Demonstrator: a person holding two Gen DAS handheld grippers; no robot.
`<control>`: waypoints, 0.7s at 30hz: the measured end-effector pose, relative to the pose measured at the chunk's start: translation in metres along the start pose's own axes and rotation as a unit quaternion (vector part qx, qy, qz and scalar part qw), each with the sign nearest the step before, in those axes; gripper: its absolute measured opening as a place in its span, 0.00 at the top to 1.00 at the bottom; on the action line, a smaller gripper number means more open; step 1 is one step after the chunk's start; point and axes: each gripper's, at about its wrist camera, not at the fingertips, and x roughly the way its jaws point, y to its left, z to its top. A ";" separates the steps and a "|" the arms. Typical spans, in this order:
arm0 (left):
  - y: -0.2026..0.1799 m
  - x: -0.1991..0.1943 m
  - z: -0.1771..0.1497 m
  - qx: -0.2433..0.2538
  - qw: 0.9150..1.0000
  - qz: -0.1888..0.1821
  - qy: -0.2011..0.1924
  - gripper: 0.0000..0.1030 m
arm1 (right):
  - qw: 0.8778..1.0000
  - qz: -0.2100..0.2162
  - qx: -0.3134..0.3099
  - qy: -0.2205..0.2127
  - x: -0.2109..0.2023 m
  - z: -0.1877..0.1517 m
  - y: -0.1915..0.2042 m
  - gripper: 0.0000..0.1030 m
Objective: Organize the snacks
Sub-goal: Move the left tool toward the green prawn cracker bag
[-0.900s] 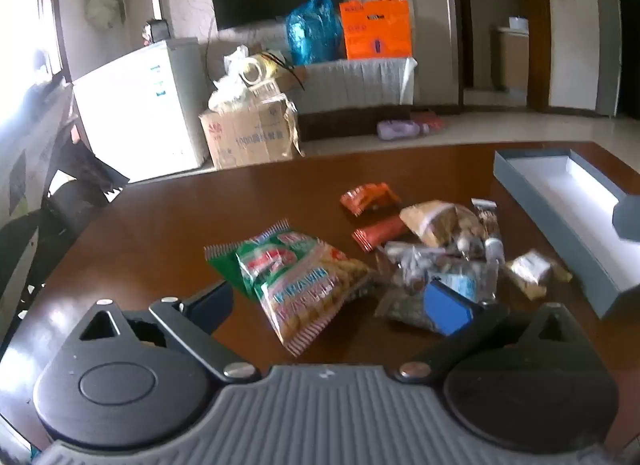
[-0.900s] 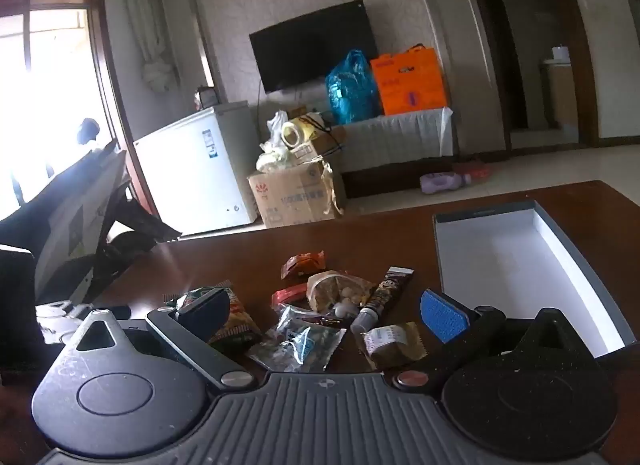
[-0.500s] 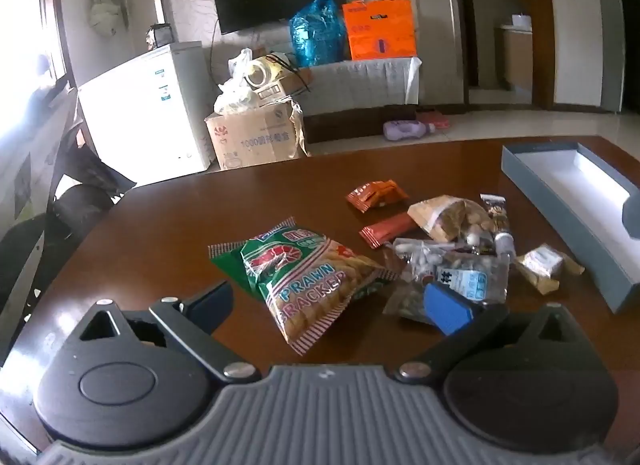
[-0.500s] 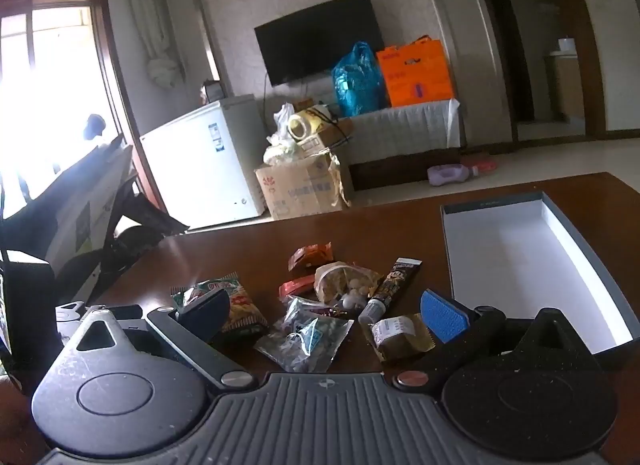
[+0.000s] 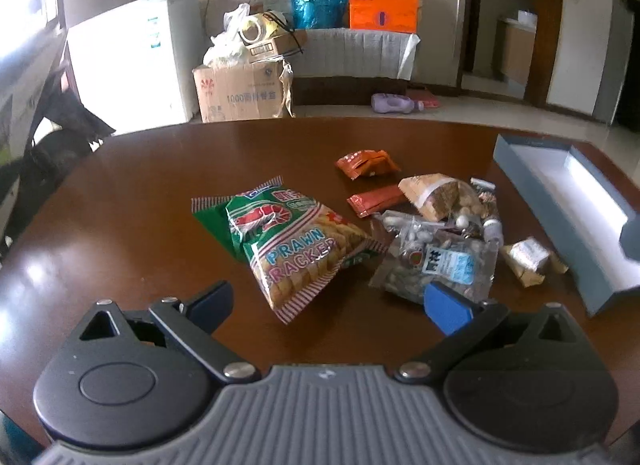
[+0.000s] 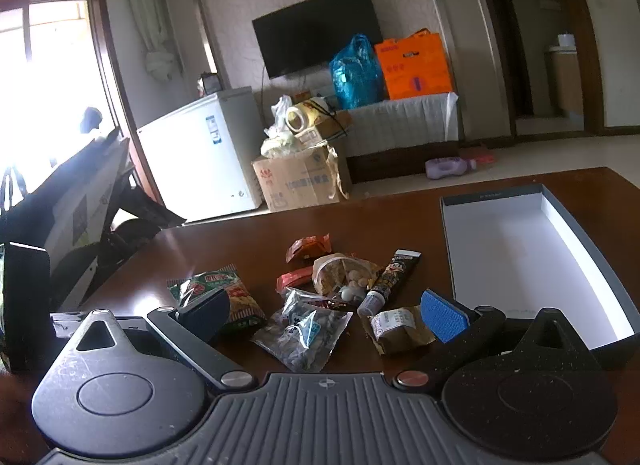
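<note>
Snacks lie in a loose pile on the dark wooden table (image 5: 120, 225). A green prawn cracker bag (image 5: 296, 241) (image 6: 224, 297) lies nearest the left gripper (image 5: 328, 301), which stands open above the table with nothing between its fingers. Beside the bag are a clear packet (image 5: 436, 261) (image 6: 308, 333), a tan bag of nuts (image 5: 436, 195) (image 6: 340, 271), two orange-red packets (image 5: 366, 163) (image 5: 376, 199), a dark tube (image 6: 390, 279) and a small brown wrapped piece (image 5: 526, 257) (image 6: 396, 325). The right gripper (image 6: 326, 309) is open too, hovering over the pile. An open grey box (image 6: 520, 261) (image 5: 560, 201) with a white inside sits at the right.
Beyond the table's far edge are a white freezer (image 6: 200, 153), a cardboard box (image 6: 300, 181), a low covered cabinet with blue and orange bags (image 6: 416, 65), and a wall television (image 6: 316, 31). A dark object stands at the left edge of the right wrist view (image 6: 24, 305).
Both views have shifted a little: the snacks sit slightly further up and the left view tilts lower onto the table. Both grippers stay open and nothing on the table has moved.
</note>
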 end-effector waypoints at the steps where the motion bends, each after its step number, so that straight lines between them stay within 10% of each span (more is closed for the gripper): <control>1: 0.001 -0.001 0.000 -0.005 1.000 -0.002 -0.002 0.00 | 1.000 0.000 -0.001 0.000 0.000 0.000 0.000 0.00; 21: 0.016 -0.001 -0.003 -0.001 0.999 0.042 -0.027 0.00 | 0.998 -0.003 -0.066 0.019 0.021 -0.005 0.021 0.00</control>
